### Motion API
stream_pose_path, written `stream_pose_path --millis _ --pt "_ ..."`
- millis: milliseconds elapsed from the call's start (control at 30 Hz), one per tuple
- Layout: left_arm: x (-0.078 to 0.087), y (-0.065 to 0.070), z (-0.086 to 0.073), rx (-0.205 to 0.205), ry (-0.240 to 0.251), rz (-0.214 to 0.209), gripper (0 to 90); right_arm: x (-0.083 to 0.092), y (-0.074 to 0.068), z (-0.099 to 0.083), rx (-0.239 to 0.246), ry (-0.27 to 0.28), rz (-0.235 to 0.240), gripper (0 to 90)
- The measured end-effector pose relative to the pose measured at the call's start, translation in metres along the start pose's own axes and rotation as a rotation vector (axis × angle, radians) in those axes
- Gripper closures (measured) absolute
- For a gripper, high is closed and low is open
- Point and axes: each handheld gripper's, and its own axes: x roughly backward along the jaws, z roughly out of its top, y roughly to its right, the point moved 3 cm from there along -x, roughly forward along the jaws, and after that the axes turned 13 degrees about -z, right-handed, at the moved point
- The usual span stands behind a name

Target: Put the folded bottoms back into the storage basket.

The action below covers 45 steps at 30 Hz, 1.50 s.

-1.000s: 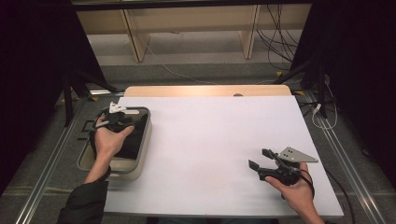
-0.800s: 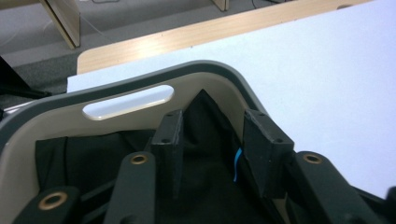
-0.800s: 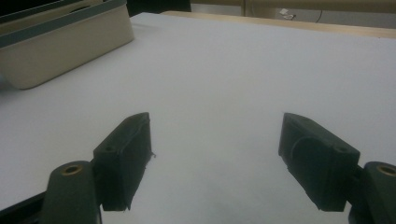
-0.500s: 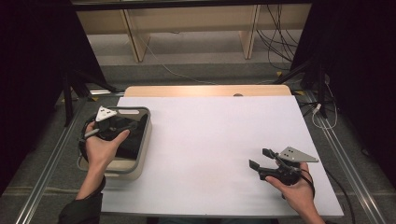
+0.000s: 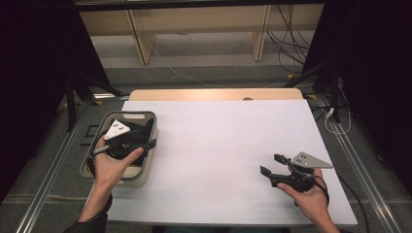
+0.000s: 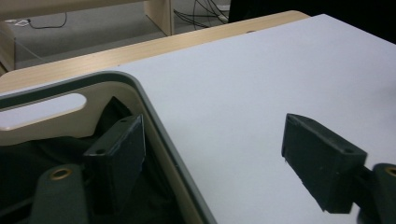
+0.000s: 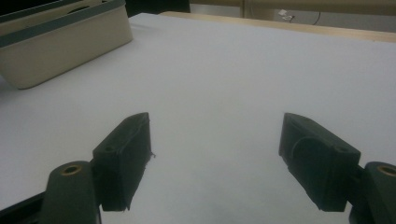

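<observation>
a: bin (image 5: 145, 167) first — beige tub with a grey-green rim and a handle slot, sitting at the left edge of the white surface (image 5: 223, 145). something dark lies inside it, cloth by the look of it, but i can't make out what.

b: and your left gripper (image 5: 141, 138)?

a: hanging over the bin's right rim. in the left gripper view one jaw is inside the tub over the dark stuff and the other is out over the surface, so it straddles the wall (image 6: 154, 116). the jaws have just been opening, they stand wide now, and nothing is between them but that rim.

b: right gripper (image 5: 273, 164)?

a: parked low near the front right of the surface, well apart from the bin, jaws spread wide, nothing in them.

b: so how far along are we?

a: my read: whatever is going into or out of the bin, nothing lies out on the surface yet. both grippers hold nothing, so the dark contents remain to be dealt with.
</observation>
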Motion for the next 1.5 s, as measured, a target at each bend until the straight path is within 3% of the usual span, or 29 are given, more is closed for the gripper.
stream_pose_path --millis 567,900,1500 --pt "-0.009 0.035 -0.009 -0.081 -0.019 -0.081 14.0 0.002 0.002 0.001 0.009 -0.005 -0.001 25.9" --pt "-0.014 0.056 -0.028 -0.136 -0.014 -0.141 10.0 0.004 0.003 -0.001 0.016 -0.008 0.000 25.7" --pt "-0.023 0.069 -0.049 -0.159 0.024 -0.181 9.2 0.000 0.002 -0.007 0.016 -0.013 0.007 25.7"
